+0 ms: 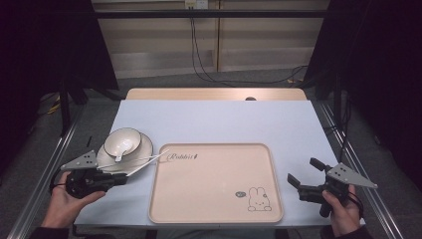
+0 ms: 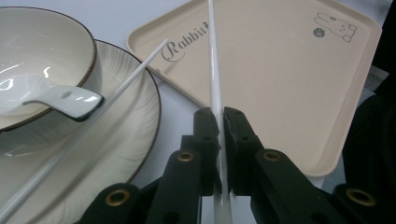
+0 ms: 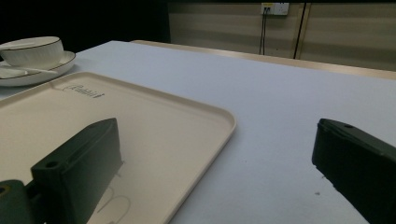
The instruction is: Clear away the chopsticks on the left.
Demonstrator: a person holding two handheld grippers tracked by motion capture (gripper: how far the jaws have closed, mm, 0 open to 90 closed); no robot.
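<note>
Table [image 1: 214,119], pale blue-grey on top, carried everything. A beige tray [image 1: 216,183] with a rabbit drawing and the word "Rabbit" lay flat at the near middle, bare inside. To the tray's left sat a cream plate [image 1: 145,149] with a dark rim, and on it a matching bowl [image 1: 122,140] holding a white spoon [image 1: 121,154] whose handle stuck out over the bowl's edge. The left gripper [image 1: 121,178], held in the person's left hand [image 1: 64,201] beside the plate, had its jaws pressed together on one white chopstick [image 2: 214,70], which pointed up over the tray's corner. A second chopstick [image 2: 93,121] lay across the plate, its tip reaching the tray's rim. The right gripper [image 1: 304,177], held in the right hand [image 1: 343,214] just right of the tray, had its jaws spread wide with nothing between them.
</note>
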